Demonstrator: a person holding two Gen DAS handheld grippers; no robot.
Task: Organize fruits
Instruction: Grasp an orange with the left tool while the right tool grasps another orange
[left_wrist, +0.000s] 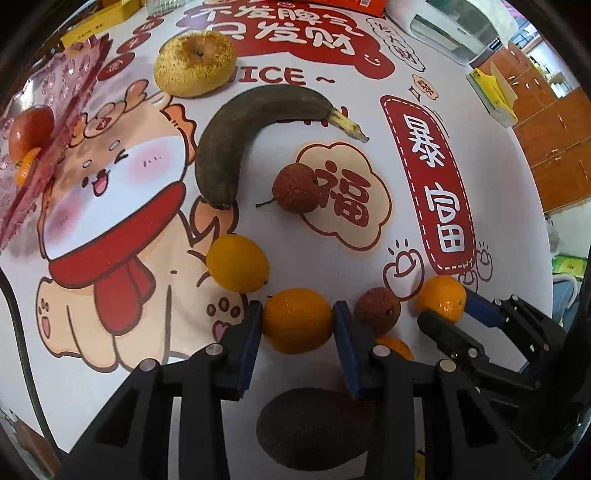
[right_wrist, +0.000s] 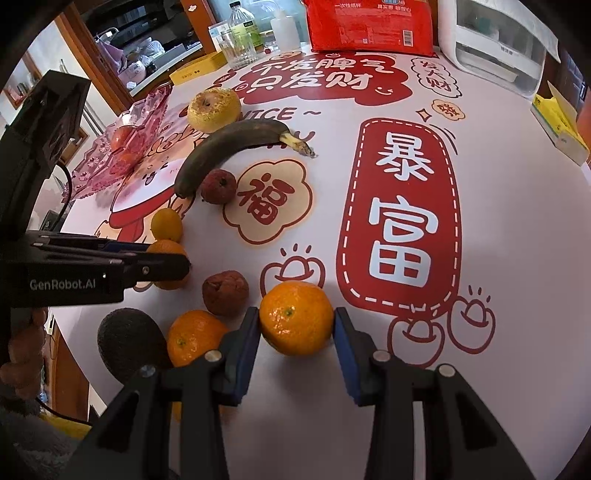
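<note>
My left gripper (left_wrist: 297, 319) is shut on a small orange (left_wrist: 297, 320) that rests on the table; it also shows in the right wrist view (right_wrist: 168, 264). My right gripper (right_wrist: 296, 319) is shut on a mandarin (right_wrist: 296, 318), also seen in the left wrist view (left_wrist: 441, 298). Loose fruit lies around: a yellow citrus (left_wrist: 237, 263), two lychees (left_wrist: 295, 188) (left_wrist: 376, 311), a dark banana (left_wrist: 236, 140), a yellow pear (left_wrist: 195, 63), an avocado (right_wrist: 129, 341) and another mandarin (right_wrist: 195, 338). A pink fruit tray (left_wrist: 44, 122) at the left holds a tomato and a mandarin.
The table wears a printed red and white cloth (right_wrist: 498, 221). At the far edge stand a red bag (right_wrist: 369, 26), bottles (right_wrist: 242, 33), a white appliance (right_wrist: 495, 48) and a yellow box (right_wrist: 557, 122). A black cable (left_wrist: 22, 332) runs along the left edge.
</note>
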